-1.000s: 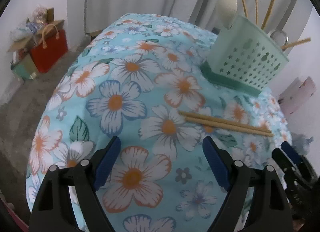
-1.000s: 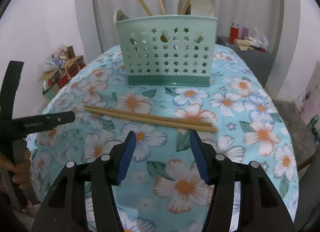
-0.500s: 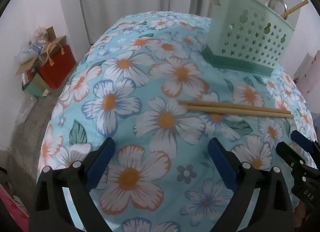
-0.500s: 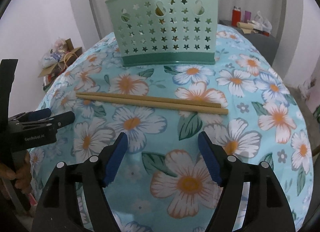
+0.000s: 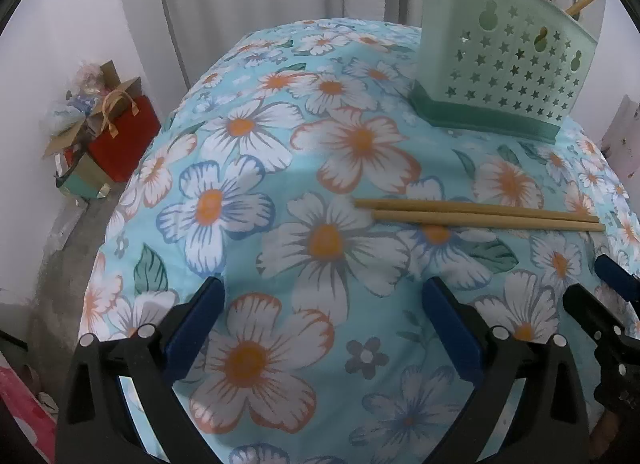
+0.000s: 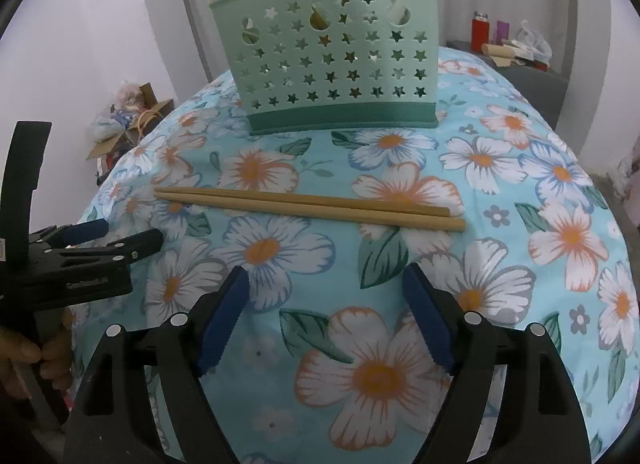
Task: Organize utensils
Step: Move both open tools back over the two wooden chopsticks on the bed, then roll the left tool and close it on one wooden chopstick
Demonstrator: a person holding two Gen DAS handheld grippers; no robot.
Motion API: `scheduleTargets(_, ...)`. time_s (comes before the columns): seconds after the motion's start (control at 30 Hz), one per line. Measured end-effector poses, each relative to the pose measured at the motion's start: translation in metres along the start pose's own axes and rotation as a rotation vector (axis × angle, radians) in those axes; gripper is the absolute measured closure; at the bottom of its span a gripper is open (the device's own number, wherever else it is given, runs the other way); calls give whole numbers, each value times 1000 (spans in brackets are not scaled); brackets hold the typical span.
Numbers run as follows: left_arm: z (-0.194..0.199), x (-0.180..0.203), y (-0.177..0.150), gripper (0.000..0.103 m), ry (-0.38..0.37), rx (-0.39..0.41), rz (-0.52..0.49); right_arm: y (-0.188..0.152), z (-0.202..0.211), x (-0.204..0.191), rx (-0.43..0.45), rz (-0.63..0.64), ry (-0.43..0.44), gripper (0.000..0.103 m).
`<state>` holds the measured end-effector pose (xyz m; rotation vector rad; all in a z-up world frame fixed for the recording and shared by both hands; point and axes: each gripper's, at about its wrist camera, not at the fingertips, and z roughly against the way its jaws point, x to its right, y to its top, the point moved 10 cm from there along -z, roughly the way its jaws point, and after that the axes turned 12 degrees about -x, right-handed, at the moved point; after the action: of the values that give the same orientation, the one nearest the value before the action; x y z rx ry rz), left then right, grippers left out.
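Observation:
Two wooden chopsticks (image 5: 476,214) lie side by side on the flowered tablecloth (image 5: 280,168), in front of a mint-green utensil basket (image 5: 504,76) that holds chopsticks and spoons. The chopsticks (image 6: 308,204) and the basket (image 6: 332,60) also show in the right wrist view. My left gripper (image 5: 320,296) is open and empty, low over the cloth, short of the chopsticks' left ends. My right gripper (image 6: 326,284) is open and empty, just in front of the chopsticks' middle. Each gripper shows at the edge of the other's view: the right gripper (image 5: 600,284) and the left gripper (image 6: 120,234).
A red bag and boxes (image 5: 100,120) stand on the floor at the left. A grey side table with a red bottle (image 6: 480,30) stands at the back right. The table edge drops away on the left and right.
Both grippers have moved forward and lower toward the chopsticks and basket, which now look larger. The right gripper's jaws have widened. The chopsticks have not moved.

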<state>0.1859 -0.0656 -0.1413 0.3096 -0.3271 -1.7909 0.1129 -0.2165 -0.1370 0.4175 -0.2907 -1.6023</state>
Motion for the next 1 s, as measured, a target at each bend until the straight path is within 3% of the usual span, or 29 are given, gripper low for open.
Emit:
scheduleTargets(0.27,0,1,1,4,16,16,6,1,0,0,8,1,22,26)
scheduleTargets(0.43,9,-5,5,6,-58,43,23,1,0,0,7,1,22,26)
scheduleTargets(0.6,42,0,23,27,-125,201,-12,0,0,0,13,-1,24,26)
scheduleTargets(0.67,48,8,27,37,-182,219,-37,1,0,0,14,2,21,26)
scheduleTargets(0.77,47,20,27,53,-315,180,-33,0,0,0,15,0,26,26)
scheduleTargets(0.9,28,31,21,69,-605,5,103,0,1,0,17,-1,30,26)
scheduleTargets(1.0,11,33,18,70,-778,-111,243,0,1,0,18,-2,31,26)
